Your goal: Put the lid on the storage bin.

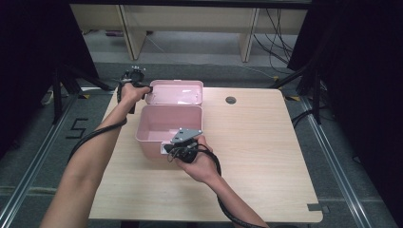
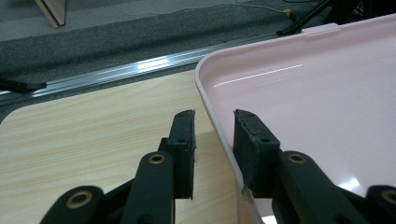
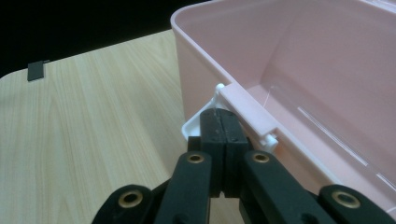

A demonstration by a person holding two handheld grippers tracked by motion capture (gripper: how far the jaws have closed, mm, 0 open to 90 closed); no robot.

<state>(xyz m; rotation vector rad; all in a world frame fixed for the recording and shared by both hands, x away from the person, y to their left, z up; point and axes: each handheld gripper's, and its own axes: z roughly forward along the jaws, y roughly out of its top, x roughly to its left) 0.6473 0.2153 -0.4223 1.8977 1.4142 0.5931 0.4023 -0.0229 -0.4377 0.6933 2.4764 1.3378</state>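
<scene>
An open pink box (image 1: 148, 142) stands on the table with its lid (image 1: 176, 92) laid back flat behind it. My left gripper (image 1: 146, 89) is at the lid's left edge. In the left gripper view the lid's (image 2: 317, 102) rim runs between the jaws of the left gripper (image 2: 214, 114). The inner pad sits close to the rim, a gap shows at the outer pad, and the gripper is open. My right gripper (image 1: 167, 148) is at the box's front wall. Its (image 3: 223, 112) pads are shut together just under the white latch (image 3: 247, 114) of the box (image 3: 191, 84). I cannot tell whether they pinch it.
The light wooden table (image 1: 256, 142) has a round cable hole (image 1: 231, 100) at the back and a dark notch (image 1: 317, 207) at its near right corner. Metal rails and grey carpet run along both sides. The box is empty inside.
</scene>
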